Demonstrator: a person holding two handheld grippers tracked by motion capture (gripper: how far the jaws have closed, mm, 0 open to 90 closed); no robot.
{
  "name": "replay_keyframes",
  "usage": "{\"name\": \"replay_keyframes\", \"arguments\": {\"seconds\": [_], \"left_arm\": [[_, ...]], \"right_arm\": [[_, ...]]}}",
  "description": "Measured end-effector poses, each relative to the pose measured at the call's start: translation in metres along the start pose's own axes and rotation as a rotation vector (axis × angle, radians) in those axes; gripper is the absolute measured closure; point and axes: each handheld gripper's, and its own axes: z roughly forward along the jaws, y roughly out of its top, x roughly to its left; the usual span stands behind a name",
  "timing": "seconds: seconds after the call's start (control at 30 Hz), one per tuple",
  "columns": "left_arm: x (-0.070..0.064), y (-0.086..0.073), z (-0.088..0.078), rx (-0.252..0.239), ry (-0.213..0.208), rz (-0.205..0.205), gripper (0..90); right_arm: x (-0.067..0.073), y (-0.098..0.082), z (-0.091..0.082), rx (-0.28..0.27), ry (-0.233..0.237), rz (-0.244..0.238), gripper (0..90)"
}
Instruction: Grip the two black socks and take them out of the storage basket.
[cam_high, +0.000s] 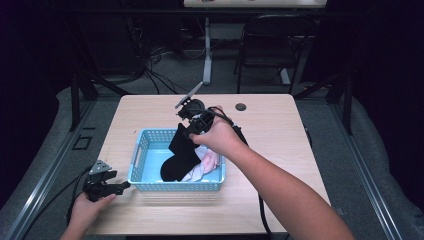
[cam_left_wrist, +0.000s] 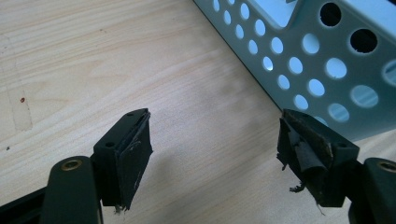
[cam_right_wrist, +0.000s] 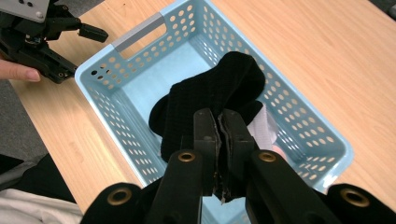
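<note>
Black sock: I have it pinched at its top end in the right gripper, jaws pressed together on the cloth; it hangs down from them with its toe in the basket.
Long axis: near upright in the high view, running from the jaws at 12 o'clock down to the toe at 6 o'clock, leaning slightly toward 7.
Basket: light blue, perforated, at the table's middle; the sock's lower end lies on its floor, so I judge it not yet clear of the rim.
Pale cloth: pinkish-white, touching the sock's toe at its 3 o'clock side; it could drag along if the two cling.
Nearer hand: the right, already gripping; any lift is its work.
Left gripper: resting on the table at the basket's 8 o'clock corner, jaws wide apart with nothing between them, the basket wall just beside one jaw in its own view.
Table: bare wood at 3 o'clock of the basket, my likeliest set-down spot.
In the way: the basket's far and right walls, should the sock swing low.
</note>
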Motion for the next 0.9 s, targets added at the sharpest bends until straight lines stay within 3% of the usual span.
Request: {"name": "replay_keyframes", "arguments": {"seconds": [0.5,0.9], "left_arm": [[0.000,0.000,0.000,0.000,0.000,-0.001,25.8],[0.000,0.000,0.001,0.009,0.001,0.006,25.8]], "right_arm": [[-0.005,-0.010,-0.021,-0.003,-0.004,0.001,86.1],[-0.021,-0.037,-0.063,-0.022,-0.034,0.034,86.1]]}}
